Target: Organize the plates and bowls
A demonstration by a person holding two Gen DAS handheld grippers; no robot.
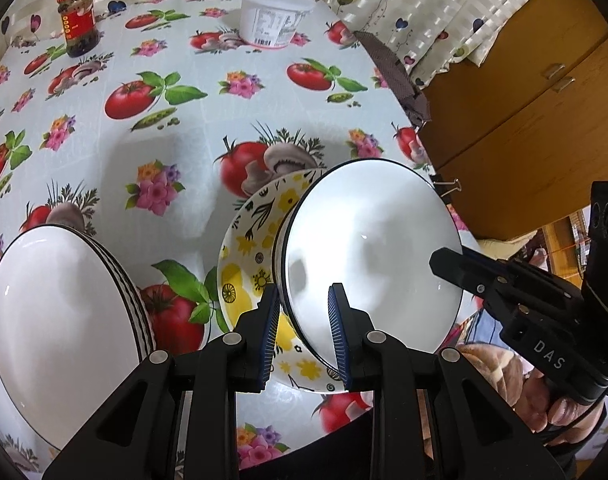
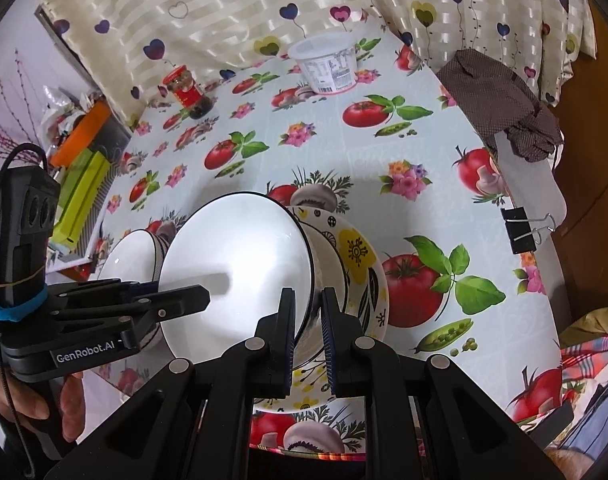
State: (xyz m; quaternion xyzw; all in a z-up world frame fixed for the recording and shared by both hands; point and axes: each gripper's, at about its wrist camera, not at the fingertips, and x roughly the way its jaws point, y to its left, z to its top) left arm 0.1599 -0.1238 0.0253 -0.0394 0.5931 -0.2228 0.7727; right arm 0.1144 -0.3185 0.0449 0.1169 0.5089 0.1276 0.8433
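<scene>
Right claw (image 2: 307, 334) is nearly closed, pads pinching the rim of the white bowl (image 2: 240, 268), which is tipped on edge inside the yellow-flowered bowl (image 2: 359, 256) near the front of the desk (image 2: 343, 152). Your left claw (image 1: 304, 332) is partly open, 1 pad outside the near rim and 1 inside; contact unclear, so it doesn't look like it's carrying load.

Risks, my read:
- Glazed rim, thin edge grip: the bowl could pivot or slip out of the right pads if you lift fast.
- The tilted bowl levers on the flowered bowl; drag it sideways and the lower one may skid toward the desk edge.
- Closing the left claw while the right pulls could twist the bowl between the 2 grips.

Around:
- 2nd white bowl (image 1: 60, 312), striped outside, sits just left, near enough to clip on a leftward swing.
- Red-lidded jar (image 1: 79, 20) and white tub (image 1: 274, 16) at the back, well apart.
- Binder clip (image 2: 521, 228) and brown cloth (image 2: 499, 92) on the right edge.
- Centre of the desk looks free for stacking.
</scene>
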